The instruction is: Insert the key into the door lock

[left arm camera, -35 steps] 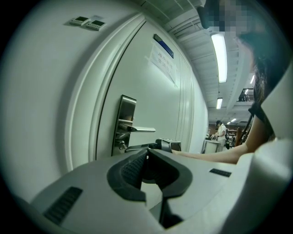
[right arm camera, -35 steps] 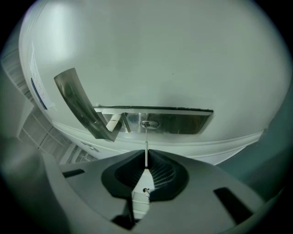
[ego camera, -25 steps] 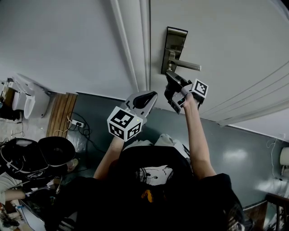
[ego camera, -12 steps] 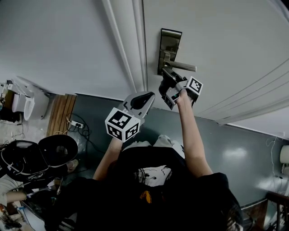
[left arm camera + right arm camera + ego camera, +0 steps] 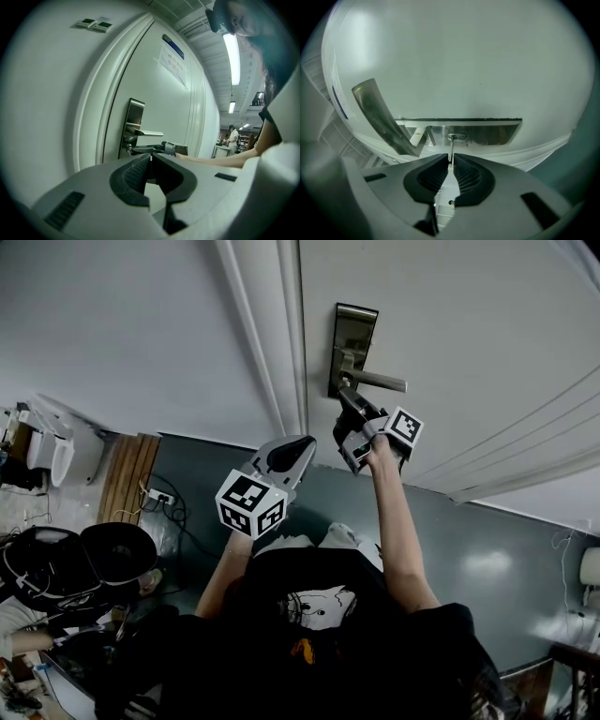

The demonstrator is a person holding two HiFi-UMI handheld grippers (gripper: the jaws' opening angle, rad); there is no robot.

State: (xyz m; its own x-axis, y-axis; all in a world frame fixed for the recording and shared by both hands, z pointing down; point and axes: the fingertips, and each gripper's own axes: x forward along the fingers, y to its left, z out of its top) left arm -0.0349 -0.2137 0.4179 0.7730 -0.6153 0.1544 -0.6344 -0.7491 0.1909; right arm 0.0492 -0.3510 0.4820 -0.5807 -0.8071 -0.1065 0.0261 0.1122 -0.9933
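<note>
My right gripper (image 5: 451, 162) is shut on a small silver key (image 5: 450, 157). The key's thin blade points straight ahead and its tip meets the oval keyhole (image 5: 457, 137) in the steel lock plate (image 5: 492, 132). How deep the blade sits I cannot tell. The lever handle (image 5: 379, 117) slants to the left of the keyhole. In the head view the right gripper (image 5: 345, 404) is pressed up under the lever handle (image 5: 378, 382) of the lock plate (image 5: 356, 329) on the white door (image 5: 450, 352). My left gripper (image 5: 292, 448) hangs lower left of it, shut and empty.
The white door frame (image 5: 267, 343) runs left of the lock, with the wall beyond it. From the left gripper view the lock plate (image 5: 135, 115), the handle (image 5: 151, 134) and the right gripper (image 5: 161, 149) show ahead. A dark grey floor (image 5: 487, 549) lies below; cables and bags (image 5: 84, 568) sit at the left.
The right gripper has moved up and in toward the lock plate, bringing the key's tip to the keyhole. The left gripper has stayed almost still.
</note>
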